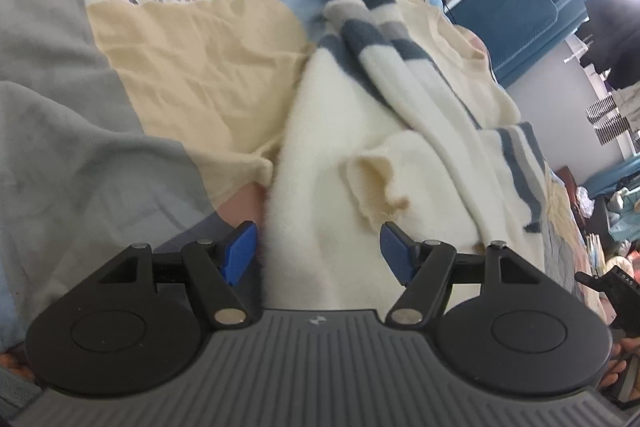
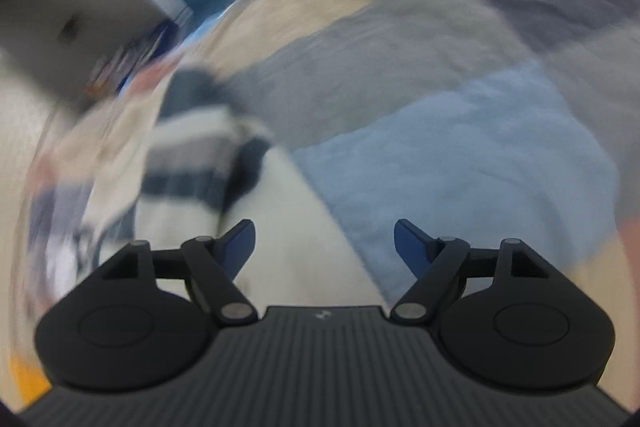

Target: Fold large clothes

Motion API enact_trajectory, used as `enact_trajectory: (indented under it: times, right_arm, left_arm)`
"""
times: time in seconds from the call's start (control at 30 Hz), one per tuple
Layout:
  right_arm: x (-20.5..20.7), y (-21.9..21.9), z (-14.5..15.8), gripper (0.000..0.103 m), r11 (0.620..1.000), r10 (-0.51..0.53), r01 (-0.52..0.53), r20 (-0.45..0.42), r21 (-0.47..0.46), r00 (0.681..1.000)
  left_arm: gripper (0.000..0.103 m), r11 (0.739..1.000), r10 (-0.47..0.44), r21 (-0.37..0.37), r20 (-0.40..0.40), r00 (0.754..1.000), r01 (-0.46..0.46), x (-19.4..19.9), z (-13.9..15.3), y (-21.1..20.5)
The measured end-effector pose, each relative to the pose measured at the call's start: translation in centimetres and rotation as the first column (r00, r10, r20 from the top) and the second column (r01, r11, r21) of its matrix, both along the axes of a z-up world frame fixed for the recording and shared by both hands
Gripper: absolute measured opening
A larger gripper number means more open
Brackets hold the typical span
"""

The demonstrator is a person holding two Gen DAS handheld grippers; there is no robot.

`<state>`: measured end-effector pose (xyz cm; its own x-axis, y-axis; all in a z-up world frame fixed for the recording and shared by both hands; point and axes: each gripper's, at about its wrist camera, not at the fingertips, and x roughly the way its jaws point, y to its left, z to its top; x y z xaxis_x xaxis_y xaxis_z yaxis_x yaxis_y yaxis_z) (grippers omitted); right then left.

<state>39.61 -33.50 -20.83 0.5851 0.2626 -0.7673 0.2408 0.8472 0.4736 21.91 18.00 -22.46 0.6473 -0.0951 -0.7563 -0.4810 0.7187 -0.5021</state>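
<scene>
The cream sweater (image 1: 340,155) with blue-grey stripes lies bunched on the patchwork quilt (image 1: 180,67). My left gripper (image 1: 318,251) is spread wide just above its near edge, holding nothing. My right gripper (image 2: 324,247) is also spread, empty, the sweater (image 2: 224,187) ahead to its left; that view is blurred.

- Sweater (image 1: 352,155) on quilt (image 1: 160,67), spreading from 6 toward 12 o'clock.
- Sleeve (image 1: 384,39) over sweater, at 1 o'clock.
- Chair (image 1: 508,15) beyond, 2 o'clock.
</scene>
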Motion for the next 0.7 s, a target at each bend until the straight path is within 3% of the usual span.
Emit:
enact_trajectory:
  times: [0.07,0.2,0.33,0.47,0.57,0.7]
  right_arm:
    - [0.4,-1.3,-0.6,0.078,0.989,0.143,-0.142,-0.026,0.042,0.989]
    - [-0.6,-2.8,-2.8,0.078,0.934,0.326,-0.319,-0.017,0.162,0.945]
    - [-0.6,-2.5,-6.2,0.079,0.903,0.388,-0.364,-0.07,0.229,0.919]
    - [-0.6,-1.7,-7.3,0.08,0.874,0.415,-0.401,0.011,0.275,0.91]
    - [-0.5,-0.1,-7.1,0.072,0.801,0.513,-0.509,0.076,0.317,0.855]
    - [-0.9,2.2,-7.2,0.071,0.701,0.625,-0.63,0.139,0.334,0.768]
  left_arm:
    - [0.073,1.0,0.003,-0.021,-0.013,1.0,-0.003,0.3,-0.6,0.2]
    - [0.073,0.992,0.041,-0.12,-0.024,0.999,-0.043,0.9,-2.2,1.1]
    - [0.072,0.983,0.059,-0.173,-0.035,0.998,-0.064,1.2,-3.1,1.8]
    - [0.073,0.975,0.077,-0.207,-0.028,0.997,-0.081,1.1,-3.3,2.1]
    - [0.072,0.971,0.083,-0.222,-0.018,0.996,-0.085,1.0,-3.4,2.2]
    - [0.072,0.964,0.075,-0.256,0.028,0.997,-0.065,1.0,-3.5,2.0]
